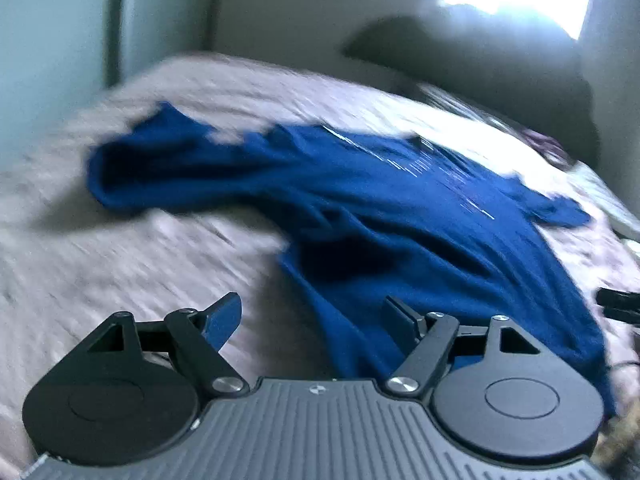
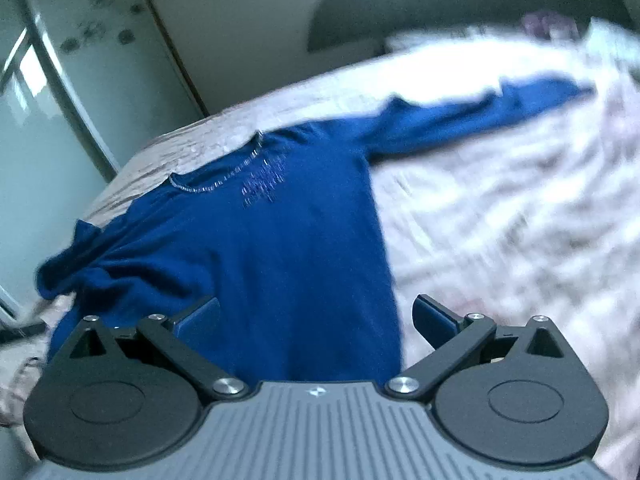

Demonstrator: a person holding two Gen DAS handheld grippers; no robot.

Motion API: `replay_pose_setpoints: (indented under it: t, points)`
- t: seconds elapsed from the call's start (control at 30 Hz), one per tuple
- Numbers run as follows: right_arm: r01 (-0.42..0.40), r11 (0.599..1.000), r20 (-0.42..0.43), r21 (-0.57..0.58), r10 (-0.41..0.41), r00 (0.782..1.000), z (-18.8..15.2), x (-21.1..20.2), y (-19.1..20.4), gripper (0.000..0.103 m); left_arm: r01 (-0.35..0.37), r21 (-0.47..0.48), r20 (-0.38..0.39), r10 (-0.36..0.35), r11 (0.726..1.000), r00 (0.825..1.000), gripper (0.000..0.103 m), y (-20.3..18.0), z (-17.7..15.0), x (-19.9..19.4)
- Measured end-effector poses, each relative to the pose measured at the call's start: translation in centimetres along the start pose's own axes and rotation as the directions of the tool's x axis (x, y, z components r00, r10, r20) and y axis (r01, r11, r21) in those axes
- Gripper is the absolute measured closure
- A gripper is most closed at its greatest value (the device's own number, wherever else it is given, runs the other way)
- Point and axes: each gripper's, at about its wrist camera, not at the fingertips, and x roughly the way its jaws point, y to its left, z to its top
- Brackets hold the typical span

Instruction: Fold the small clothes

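The left gripper [image 1: 312, 312] and right gripper [image 2: 316, 316] both stand wide apart, gripping nothing. Just beyond them a blue long-sleeved top [image 2: 256, 248] lies spread on the pale, wrinkled bedspread [image 2: 500, 208]. Only the right view shows its beaded neckline [image 2: 216, 184] and straight sleeve; the left shows rumpled folds.

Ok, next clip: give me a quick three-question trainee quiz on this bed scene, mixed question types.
1. True or false: the left gripper is clamped on the blue top.
2. Multiple choice: the blue top lies on A) a wooden table B) the pale bedspread C) a chair.
3. Fill in: in the right wrist view, the right gripper has its jaws ____, with nothing pinched between them.

Key: 1 false, its jaws stand apart and empty; 2 B; 3 open.
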Motion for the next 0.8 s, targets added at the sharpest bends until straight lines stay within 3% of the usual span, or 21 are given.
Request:
replay_pose_setpoints:
  t: [0.1,0.27,0.4,0.47,0.5,0.53,0.57,0.6,0.63,0.8]
  points:
    - [-0.042,0.998,-0.071,0.04,0.045,0.996,-1.5,-0.7,-2.1,0.0,0.07,0.02,-0.03,-0.07,0.997,0.997,0.024,-1.2,-1.5,0.0]
    - [-0.133,0.99,-0.121,0.054,0.138,0.983,-3.7,-2.4,-2.9,0.0,0.084,0.087,-0.048,-0.08,0.993,0.996,0.024,-2.3,-3.4,-0.1]
    - [-0.228,0.97,-0.166,0.085,0.24,0.957,-5.0,-3.6,-3.0,0.004,0.132,0.06,-0.089,-0.126,0.989,0.988,0.028,-2.0,-4.2,0.0]
    - [-0.265,0.959,-0.177,0.104,0.28,0.944,-5.6,-3.7,-2.9,0.017,0.165,0.019,-0.115,-0.162,0.986,0.98,0.036,-1.6,-4.7,0.1]
    - [-0.27,0.957,-0.176,0.106,0.286,0.942,-5.9,-3.9,-2.9,0.02,0.18,0.0,-0.127,-0.179,0.984,0.976,0.046,-1.5,-4.9,0.3]
    - [-0.269,0.958,-0.173,0.099,0.283,0.943,-6.2,-4.0,-2.8,0.031,0.186,-0.012,-0.132,-0.186,0.983,0.974,0.058,-1.4,-5.0,0.4]
    - [-0.257,0.962,-0.173,0.096,0.27,0.947,-6.3,-4.2,-2.7,0.056,0.19,-0.015,-0.133,-0.19,0.982,0.973,0.064,-1.4,-5.0,0.4]
    - [-0.241,0.965,-0.173,0.105,0.257,0.951,-6.3,-4.0,-2.9,0.073,0.201,-0.018,-0.142,-0.202,0.979,0.969,0.083,-1.4,-4.9,0.4]
    - [-0.231,0.965,-0.179,0.125,0.251,0.951,-6.5,-4.0,-3.2,0.093,0.208,-0.023,-0.152,-0.209,0.978,0.966,0.093,-1.3,-4.9,0.4]
    - [-0.223,0.971,-0.132,0.085,0.233,0.963,-6.4,-4.7,-2.7,0.095,0.234,-0.031,-0.128,-0.236,0.972,0.963,0.096,-1.2,-4.7,-0.9]
